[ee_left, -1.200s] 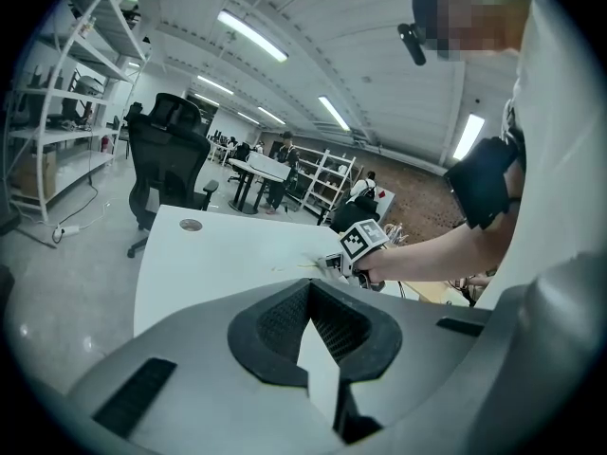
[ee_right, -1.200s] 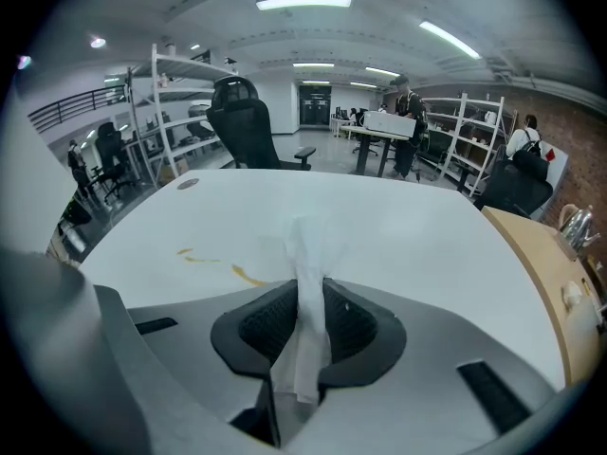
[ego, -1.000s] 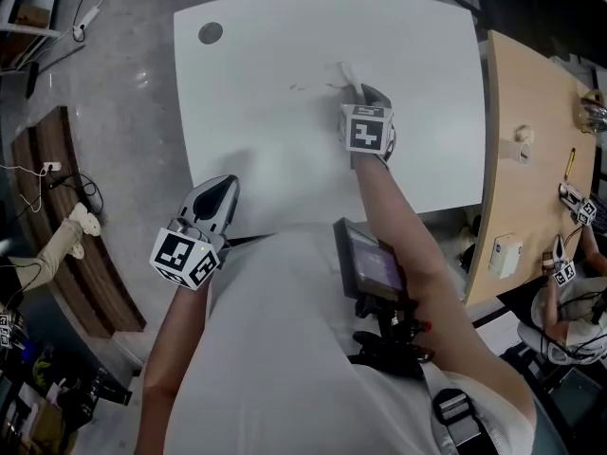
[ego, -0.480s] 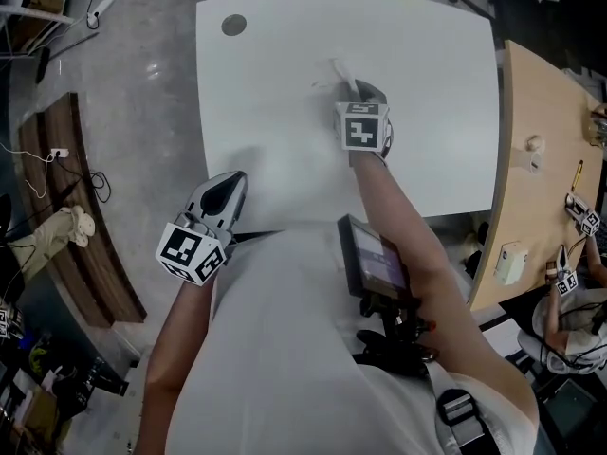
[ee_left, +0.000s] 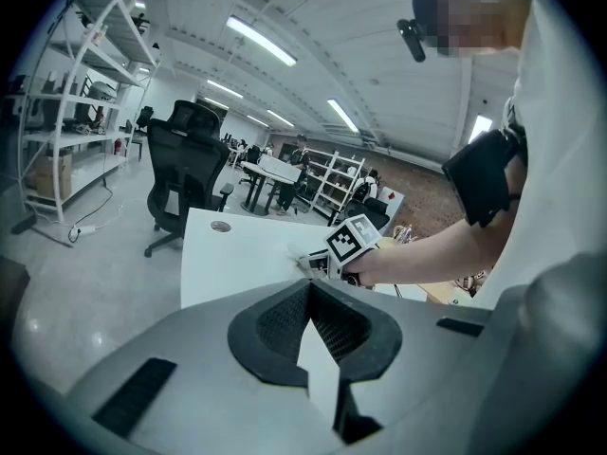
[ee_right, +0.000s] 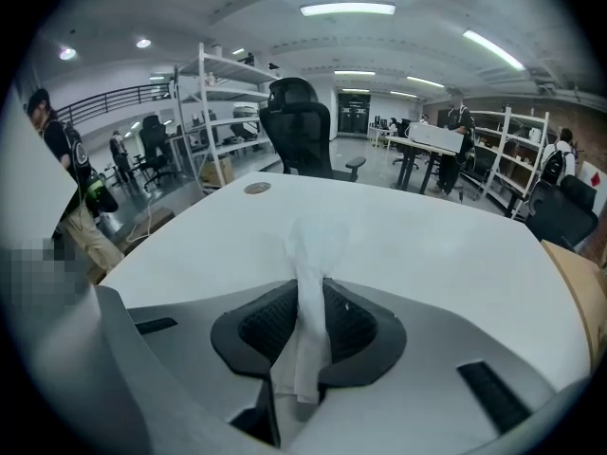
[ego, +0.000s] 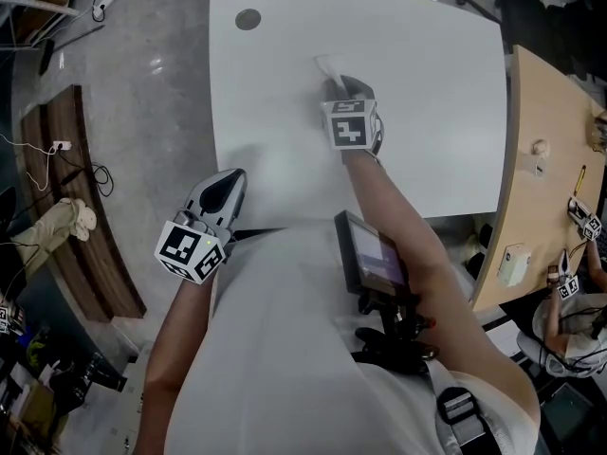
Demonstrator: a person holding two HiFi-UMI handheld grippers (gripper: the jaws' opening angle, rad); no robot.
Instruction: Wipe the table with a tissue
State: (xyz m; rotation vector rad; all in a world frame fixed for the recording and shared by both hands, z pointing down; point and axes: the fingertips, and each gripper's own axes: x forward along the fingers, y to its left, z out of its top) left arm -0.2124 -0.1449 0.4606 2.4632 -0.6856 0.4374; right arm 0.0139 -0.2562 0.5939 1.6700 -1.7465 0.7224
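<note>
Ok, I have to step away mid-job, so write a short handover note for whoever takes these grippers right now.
Right gripper: fingers shut on the tissue, its free end on the white table, beyond the middle.
Left gripper: shut, empty, at the table's near-left corner.
Done: wiping is under way; how much is covered cannot be told.
To do: probably sweep the remaining surface, then release the tissue.

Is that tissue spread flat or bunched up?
Bunched: the tissue is a narrow strip pinched in the right gripper, fanning at its tip.
</note>
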